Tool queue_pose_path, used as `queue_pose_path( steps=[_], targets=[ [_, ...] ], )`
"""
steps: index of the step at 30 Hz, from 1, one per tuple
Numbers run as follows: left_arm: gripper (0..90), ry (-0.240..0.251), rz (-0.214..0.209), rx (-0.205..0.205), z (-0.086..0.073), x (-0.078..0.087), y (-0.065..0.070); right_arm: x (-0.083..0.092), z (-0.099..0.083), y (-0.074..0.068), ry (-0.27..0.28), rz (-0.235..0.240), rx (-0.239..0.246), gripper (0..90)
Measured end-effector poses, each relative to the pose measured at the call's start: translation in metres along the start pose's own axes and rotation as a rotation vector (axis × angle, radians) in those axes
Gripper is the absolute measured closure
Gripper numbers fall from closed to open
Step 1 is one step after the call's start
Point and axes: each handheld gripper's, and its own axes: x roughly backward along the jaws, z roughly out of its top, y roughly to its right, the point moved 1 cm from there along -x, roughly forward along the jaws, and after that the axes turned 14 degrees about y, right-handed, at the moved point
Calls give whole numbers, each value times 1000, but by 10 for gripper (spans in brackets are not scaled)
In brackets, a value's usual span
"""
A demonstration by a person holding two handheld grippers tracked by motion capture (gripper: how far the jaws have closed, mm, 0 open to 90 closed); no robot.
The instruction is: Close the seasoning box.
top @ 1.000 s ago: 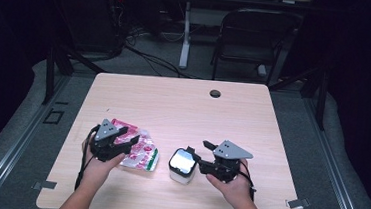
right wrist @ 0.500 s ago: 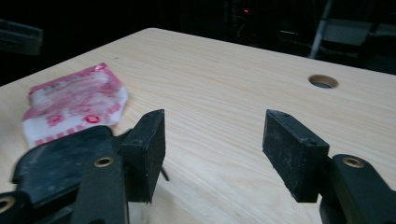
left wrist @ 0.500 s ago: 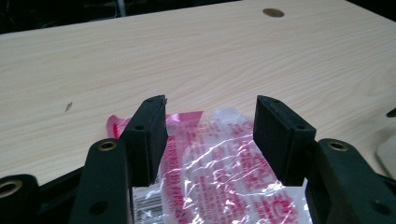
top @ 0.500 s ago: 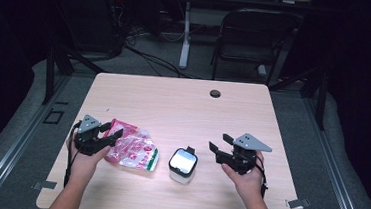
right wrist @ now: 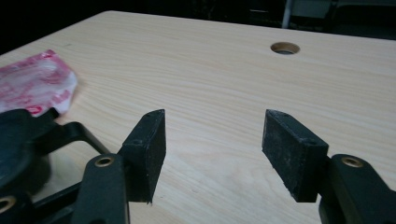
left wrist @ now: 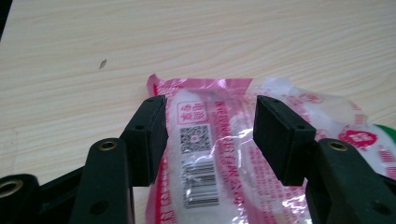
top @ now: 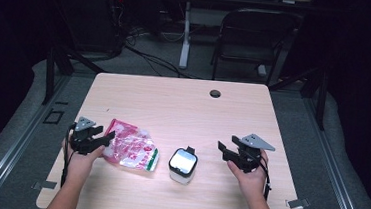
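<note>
Your left claw [top: 104, 139] sits at the near-left of the pale wood-grain surface [top: 173, 103], jaws spread wide, nothing between the pads. In the left gripper view the claw [left wrist: 209, 135] hangs just over the crinkly pink-and-clear plastic packet [left wrist: 219, 154]; its QR code and barcode show in the gap between the jaws. Can't tell whether the jaws touch the film.

From the high view, the packet [top: 131, 145] lies flat, just right of your left hand [top: 83, 156], with a green edge at its near-right corner.

The small white box-shaped device with a glossy square top [top: 183, 164] stands right of the packet, close but apart, a black tab at its far edge.

Your right claw [top: 222, 149] is right of that device, well apart from it, jaws also wide and holding nothing. In the right gripper view the claw [right wrist: 212, 135] looks across bare wood toward the round cable hole [right wrist: 285, 47], with a packet corner at far left.

Your right hand [top: 249, 174] rests near the near-right edge.

Surface: light laminate, rounded corners, cable hole [top: 215, 93] near the far edge, small dark fleck [left wrist: 102, 62] on the left side, metal brackets at the near corners.

Room: dark, grey carpet, black chair [top: 251, 39] behind the surface, a white desk leg [top: 185, 34] and loose black cables on the floor beyond.
</note>
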Motion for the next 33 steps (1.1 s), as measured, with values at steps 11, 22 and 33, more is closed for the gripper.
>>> queue_pose_path(
  steps=[11,22,33],
  targets=[
    [450,-26,46,27,-14,-5,-13,-10,-20,16,-86,-73,-4,411],
    [450,-46,53,16,-16,-8,-13,-16,-28,12,-136,-59,12,415],
    [447,-56,56,0,-17,-11,-12,-18,-30,10,-140,-51,12,416]
  ],
)
